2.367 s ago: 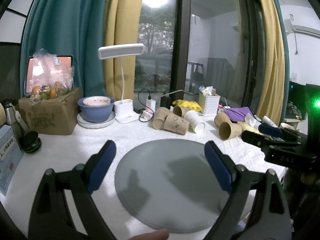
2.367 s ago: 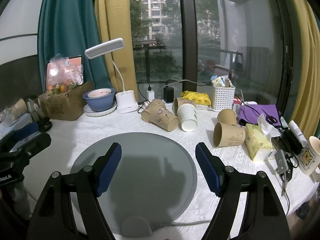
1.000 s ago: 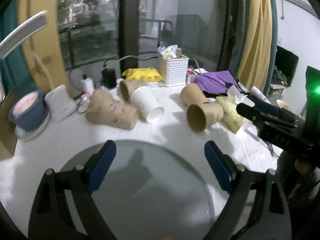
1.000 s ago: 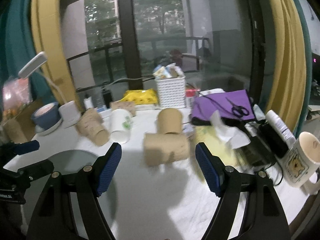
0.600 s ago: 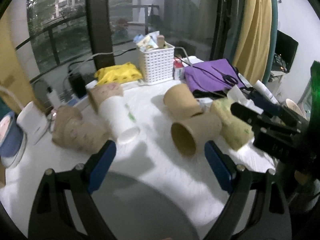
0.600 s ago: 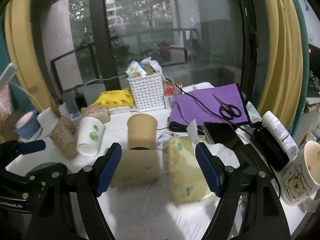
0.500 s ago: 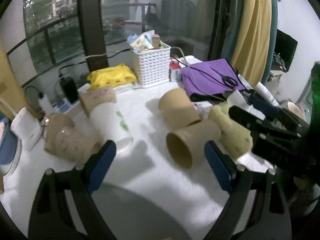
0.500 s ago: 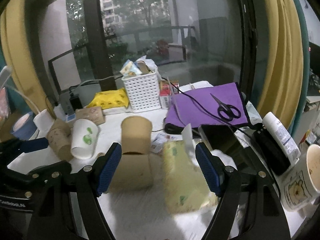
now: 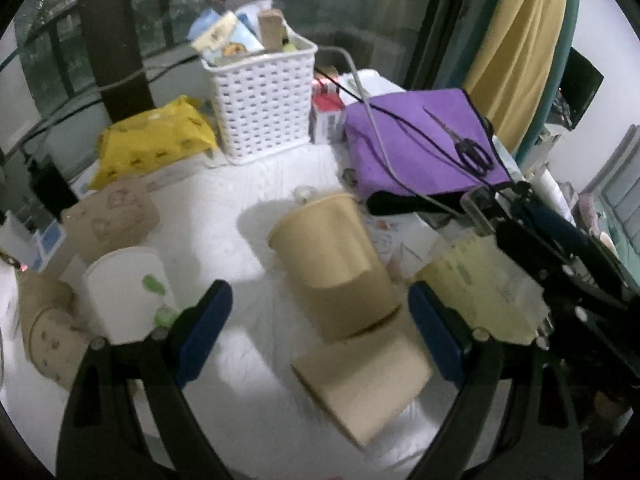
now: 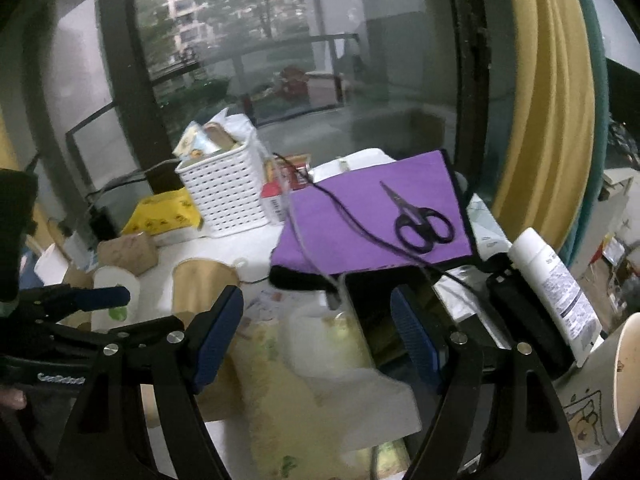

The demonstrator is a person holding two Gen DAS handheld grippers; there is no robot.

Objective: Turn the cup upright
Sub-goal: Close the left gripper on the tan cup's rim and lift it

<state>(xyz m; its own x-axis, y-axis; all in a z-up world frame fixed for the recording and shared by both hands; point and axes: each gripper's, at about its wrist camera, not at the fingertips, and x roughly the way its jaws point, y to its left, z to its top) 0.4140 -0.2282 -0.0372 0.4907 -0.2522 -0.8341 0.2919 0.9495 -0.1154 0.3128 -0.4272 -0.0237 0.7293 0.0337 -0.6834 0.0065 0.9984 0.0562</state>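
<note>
Two plain brown paper cups lie on their sides on the white tablecloth. One (image 9: 332, 264) points its base away; the other (image 9: 364, 384) lies just in front of it, across. My left gripper (image 9: 320, 324) is open and empty, its fingers either side of these two cups. A white cup (image 9: 128, 292) and printed brown cups (image 9: 112, 216) lie to the left. My right gripper (image 10: 318, 328) is open and empty above a yellow tissue pack (image 10: 312, 392); the far brown cup (image 10: 204, 284) shows left of it.
A white basket (image 9: 264, 104), a yellow packet (image 9: 152, 140) and a purple cloth (image 9: 420, 148) with scissors (image 10: 420, 224) and cables lie behind. A white bottle (image 10: 552, 280) and a bear mug (image 10: 600, 396) stand at right.
Both grippers have swung right and moved forward, away from the grey mat. The two brown cups now lie between my left fingers; my right gripper now hangs over the tissue pack.
</note>
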